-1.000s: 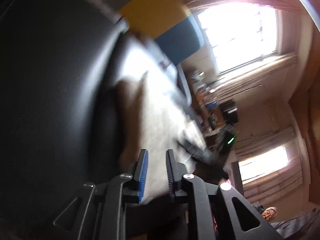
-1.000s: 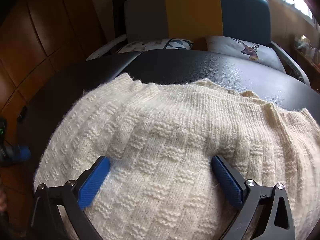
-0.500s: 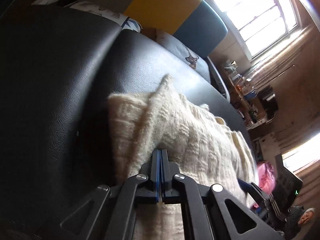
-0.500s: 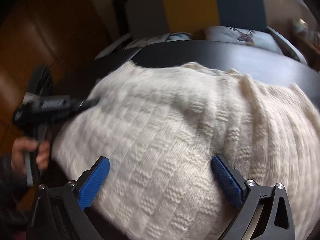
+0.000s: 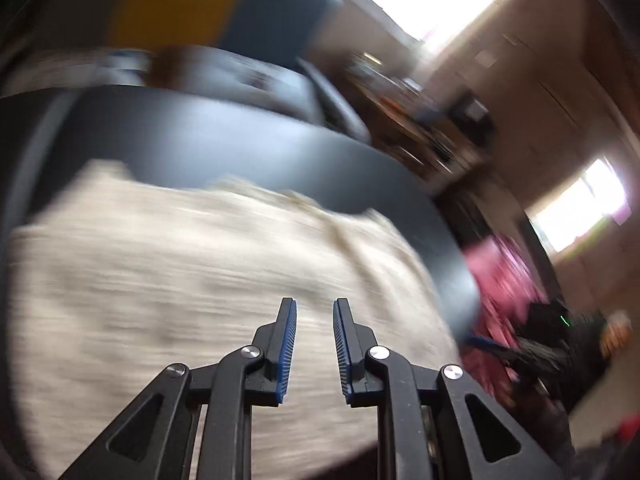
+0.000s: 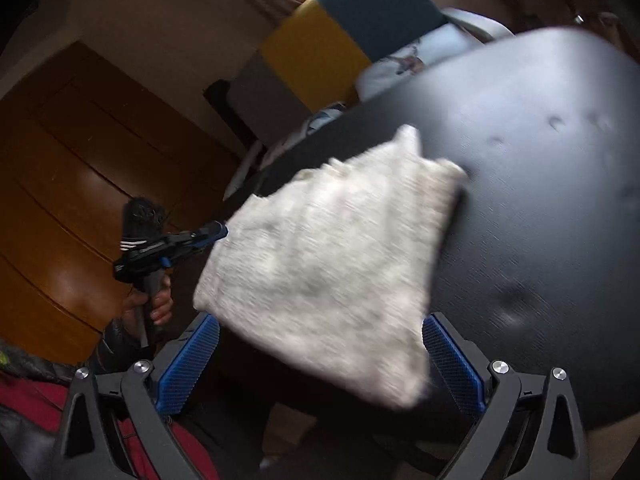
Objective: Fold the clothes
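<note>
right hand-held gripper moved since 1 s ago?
Yes. The right hand-held gripper has backed away: the sweater, which filled its view against the black table, now looks smaller, with the table's near edge showing.

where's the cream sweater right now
The cream sweater lies folded on the black table, at its near left edge in the right wrist view, ahead of both open grippers.
</note>
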Tool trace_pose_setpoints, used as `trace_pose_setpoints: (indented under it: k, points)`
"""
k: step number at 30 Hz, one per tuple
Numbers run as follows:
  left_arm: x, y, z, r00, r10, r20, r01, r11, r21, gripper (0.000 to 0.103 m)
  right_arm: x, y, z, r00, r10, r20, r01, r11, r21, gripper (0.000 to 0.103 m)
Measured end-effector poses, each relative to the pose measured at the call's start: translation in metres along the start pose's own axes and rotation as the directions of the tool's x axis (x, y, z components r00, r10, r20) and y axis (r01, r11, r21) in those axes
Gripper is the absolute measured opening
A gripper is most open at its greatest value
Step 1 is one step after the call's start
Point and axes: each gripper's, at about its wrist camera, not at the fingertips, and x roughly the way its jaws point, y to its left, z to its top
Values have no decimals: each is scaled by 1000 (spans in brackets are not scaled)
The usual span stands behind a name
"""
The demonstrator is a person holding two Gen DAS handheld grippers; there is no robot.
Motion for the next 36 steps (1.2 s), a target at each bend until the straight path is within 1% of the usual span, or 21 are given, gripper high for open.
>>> trace_pose_setpoints:
  k: [2,5,9,11,13,15,16,18,19,21,22,25,27,28,30,31,32,33,34,35,36]
  points:
    - [30,-34,-6,996,-43,-74,48,997,63,18,5,-10,-1,999,46,7,-46,999,11,103]
    - [55,-61,-16,987,-55,-153,74,990,120,18,18,-20,2,994,112,3,-112,993,24,103]
    - [65,-79,-18,982,-41,-183,73,982,174,18,36,-31,8,981,189,-33,-188,982,36,103]
    - [70,-83,-13,982,-29,-186,66,978,198,19,44,-31,13,967,250,-55,-248,968,40,103]
    - [82,-84,-9,982,-9,-190,50,976,210,19,50,-29,19,937,337,-94,-333,941,58,103]
    - [91,-83,-7,980,24,-198,23,973,231,19,56,-27,24,893,427,-140,-419,904,84,103]
    - [96,-83,-7,979,41,-200,10,969,246,19,60,-25,24,877,444,-181,-436,896,85,103]
    - [111,-78,-8,971,70,-228,-11,968,252,19,71,-18,19,858,411,-308,-414,908,57,103]
    - [119,-75,-9,968,79,-239,-18,968,249,19,77,-14,16,843,391,-370,-405,913,42,100]
    - [128,-69,-9,965,82,-250,-24,974,226,19,89,-6,11,803,343,-487,-388,922,9,91]
    - [129,-67,-7,965,75,-250,-23,979,204,19,92,-3,10,793,315,-521,-373,928,-6,88]
    - [123,-69,-4,966,66,-248,-20,983,182,18,92,0,10,810,233,-538,-300,953,-39,84]
    - [110,-70,-2,973,46,-225,-4,983,185,18,85,1,12,836,195,-512,-252,967,-43,84]
    - [104,-70,-1,977,37,-208,2,983,186,19,79,0,14,858,169,-485,-221,974,-51,84]
    - [89,-66,0,985,28,-170,3,983,182,20,66,1,23,910,102,-403,-143,987,-73,85]
    - [81,-63,1,988,24,-150,4,984,180,20,61,2,30,938,55,-341,-91,992,-91,85]
    - [77,-59,0,990,24,-136,0,986,169,20,59,3,38,962,6,-273,-37,994,-106,85]
    - [73,-54,-1,992,25,-124,-5,988,156,21,56,3,45,978,-43,-204,19,993,-118,85]
    - [70,-49,-2,993,30,-116,-14,990,143,21,57,5,52,986,-94,-141,75,988,-132,85]
    - [67,-43,-3,993,37,-110,-23,991,129,21,62,7,58,985,-146,-97,130,979,-154,85]
    - [64,-38,-4,994,45,-104,-32,993,116,21,71,10,62,977,-200,-69,185,966,-180,84]
